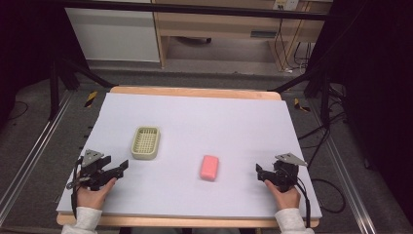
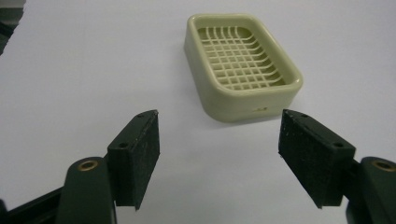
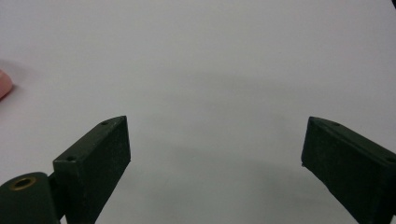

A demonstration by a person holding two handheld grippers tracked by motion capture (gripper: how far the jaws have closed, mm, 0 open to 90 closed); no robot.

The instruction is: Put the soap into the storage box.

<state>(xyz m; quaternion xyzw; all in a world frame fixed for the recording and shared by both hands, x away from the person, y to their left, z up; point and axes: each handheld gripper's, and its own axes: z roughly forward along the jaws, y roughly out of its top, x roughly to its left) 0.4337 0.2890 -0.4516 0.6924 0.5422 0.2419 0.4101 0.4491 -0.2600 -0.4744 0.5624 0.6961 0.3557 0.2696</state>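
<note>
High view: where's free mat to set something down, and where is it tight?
Free: the whole far half of the white mat behind the soap dish; the strip between pink soap and right gripper. Tightest: the near left corner, between left gripper and dish. Both grippers open, empty.

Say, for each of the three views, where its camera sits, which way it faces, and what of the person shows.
High view: above the table, looking down; hands, left gripper, right gripper.
Left gripper view: on that gripper, facing the dish; open jaws.
Right gripper view: on that gripper, facing bare table; open jaws, soap at edge.
Shared: dish, soap.
</note>
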